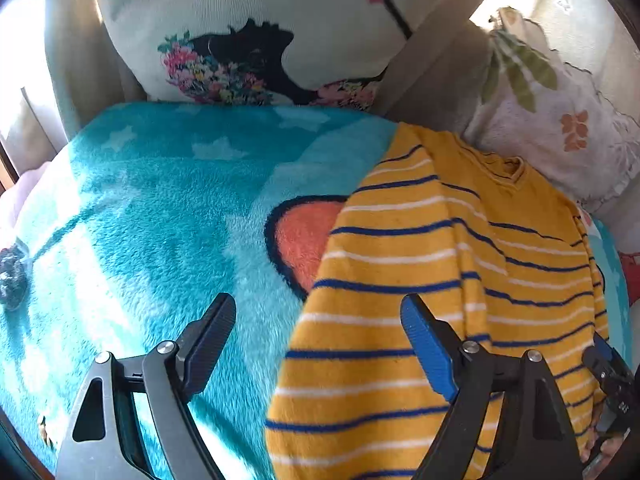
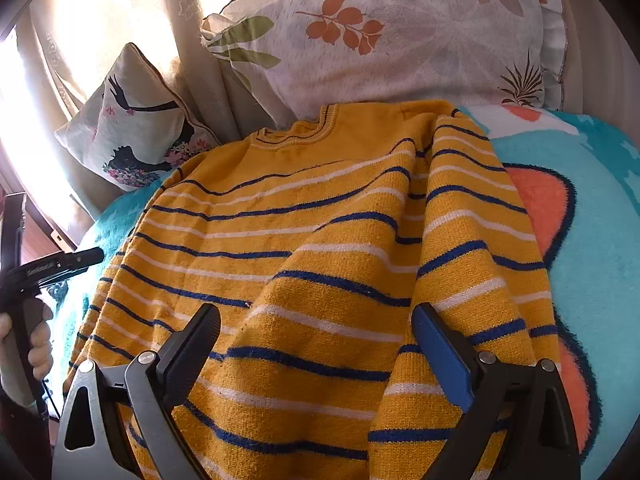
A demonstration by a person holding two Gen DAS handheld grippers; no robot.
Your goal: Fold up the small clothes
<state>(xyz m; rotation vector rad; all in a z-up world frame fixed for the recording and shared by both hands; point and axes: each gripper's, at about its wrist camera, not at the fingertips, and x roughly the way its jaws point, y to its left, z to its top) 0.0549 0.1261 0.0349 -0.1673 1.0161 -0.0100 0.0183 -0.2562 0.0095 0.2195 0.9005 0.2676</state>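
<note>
Yellow striped sweater [image 2: 304, 248] spread on a teal blanket [image 1: 152, 208], collar toward the leaf pillow [image 2: 400, 40], one sleeve or side already lying folded over the body. Left claw [image 1: 318, 344] wide, holding nothing, hovering over the sweater's edge where it meets the blanket. Right claw [image 2: 316, 348] wide too, empty, low over the lower body of the sweater, just short of the hem.

Probably between folds, next grasp being chosen. To do it well: pinch only the top layers at the hem or outer edge, both claws level with each other, well apart along the sweater; lift just clear, carry toward the collar, lay flat, smooth creases before letting go. Thick knit likely to bunch, so a deep bite better than a tip pinch. Care not to catch the fluffy blanket beneath.

Left view alone: broad bare blanket beside the sweater, bird cushion [image 1: 240, 40] behind, a sliver of the other tool at the sweater's far side. Right view alone: full collar, ridge of the folded part running down the sweater, hand [image 2: 36, 340] gripping the left tool's handle.
</note>
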